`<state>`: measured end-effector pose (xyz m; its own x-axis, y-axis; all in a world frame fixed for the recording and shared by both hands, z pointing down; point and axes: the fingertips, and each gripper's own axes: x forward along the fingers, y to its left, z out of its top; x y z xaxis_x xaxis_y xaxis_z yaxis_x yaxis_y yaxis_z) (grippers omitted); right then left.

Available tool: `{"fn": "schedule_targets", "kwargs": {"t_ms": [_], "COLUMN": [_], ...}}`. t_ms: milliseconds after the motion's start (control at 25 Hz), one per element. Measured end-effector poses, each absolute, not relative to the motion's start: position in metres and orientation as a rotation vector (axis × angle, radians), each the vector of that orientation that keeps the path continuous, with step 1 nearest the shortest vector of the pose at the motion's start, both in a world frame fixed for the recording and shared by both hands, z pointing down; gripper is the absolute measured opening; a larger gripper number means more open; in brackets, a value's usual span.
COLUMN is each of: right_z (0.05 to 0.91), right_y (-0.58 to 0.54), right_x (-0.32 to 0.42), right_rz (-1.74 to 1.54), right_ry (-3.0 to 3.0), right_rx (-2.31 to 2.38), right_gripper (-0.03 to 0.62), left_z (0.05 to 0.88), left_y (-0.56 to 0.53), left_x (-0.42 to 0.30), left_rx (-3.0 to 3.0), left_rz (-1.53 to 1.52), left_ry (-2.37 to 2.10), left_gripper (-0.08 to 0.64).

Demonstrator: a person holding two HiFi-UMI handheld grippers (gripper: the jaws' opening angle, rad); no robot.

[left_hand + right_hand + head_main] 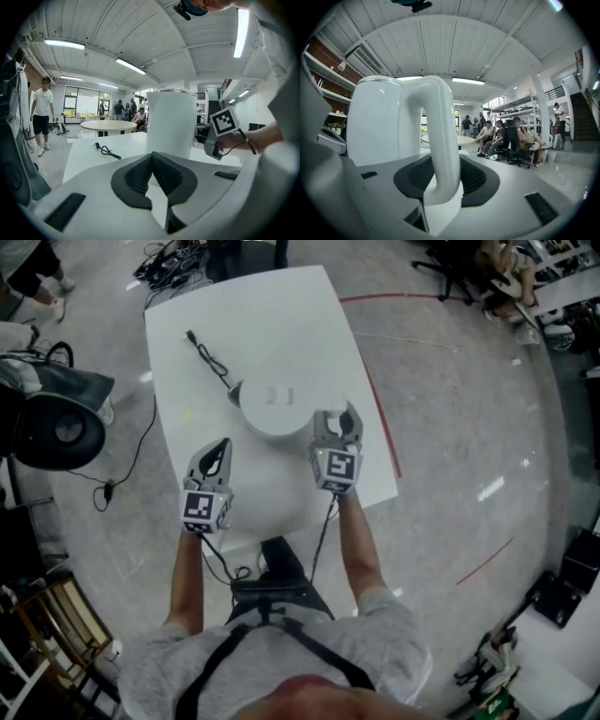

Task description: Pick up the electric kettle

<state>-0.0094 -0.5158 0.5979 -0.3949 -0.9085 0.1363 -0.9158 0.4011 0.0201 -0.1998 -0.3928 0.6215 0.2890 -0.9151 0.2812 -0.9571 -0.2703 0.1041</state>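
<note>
Item under inspection: electric kettle (272,401), white, cylindrical body, flat lid, smooth glossy finish. It stands upright near the centre of the white tabletop (281,315), at the middle of the head view.

In the right gripper view its arched white handle (440,140) rises in the centre foreground, with the body (379,122) at the left of frame.

Right gripper (337,418): at the kettle's right side. Its dark ribbed fingers (476,180) are spread, one on each side of the handle; no firm pinch is evident.

Left gripper (223,444): lower left of the kettle, apart from it. Its fingers (136,176) are pressed together at the tips with nothing between them.

A black power cord (208,357) lies loose on the tabletop, at the upper left of the kettle.
</note>
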Motion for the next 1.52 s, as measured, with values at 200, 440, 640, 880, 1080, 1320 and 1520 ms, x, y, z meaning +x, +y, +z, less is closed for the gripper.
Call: {"fn": "schedule_targets", "kwargs": {"t_ms": [200,440,640,880,1080,1320,1520], "right_z": [0.606,0.595,0.594,0.594,0.592,0.587,0.589], "right_y": [-0.530,-0.544,-0.551,-0.551,-0.554,-0.551,-0.546], "right_x": [-0.016,-0.020,-0.021,-0.026,-0.025,-0.026,-0.024], "right_rz": [0.116,0.115,0.118,0.125,0.115,0.110,0.107], "right_ry": [-2.529,-2.534,-2.556,-2.599,-2.584,-2.618,-2.626], "right_rx": [1.657,1.679,1.682,1.627,1.681,1.670,1.710], "right_gripper": [0.161,0.161,0.161,0.105,0.008,0.002,0.002], "left_z": [0.630,0.636,0.641,0.644,0.647,0.642,0.644], "left_y": [-0.392,-0.394,-0.394,-0.394,-0.396,-0.392,-0.383], "left_x": [-0.210,-0.219,-0.221,-0.219,-0.224,-0.227,-0.229], "left_rx": [2.317,2.340,2.321,2.295,2.296,2.322,2.316], "left_rz": [0.282,0.312,0.326,0.339,0.316,0.332,0.326], "left_ry": [-1.723,-1.726,-1.715,-1.700,-1.722,-1.733,-1.737], "left_gripper": [0.006,0.006,0.006,0.006,0.006,0.006,0.006]}}
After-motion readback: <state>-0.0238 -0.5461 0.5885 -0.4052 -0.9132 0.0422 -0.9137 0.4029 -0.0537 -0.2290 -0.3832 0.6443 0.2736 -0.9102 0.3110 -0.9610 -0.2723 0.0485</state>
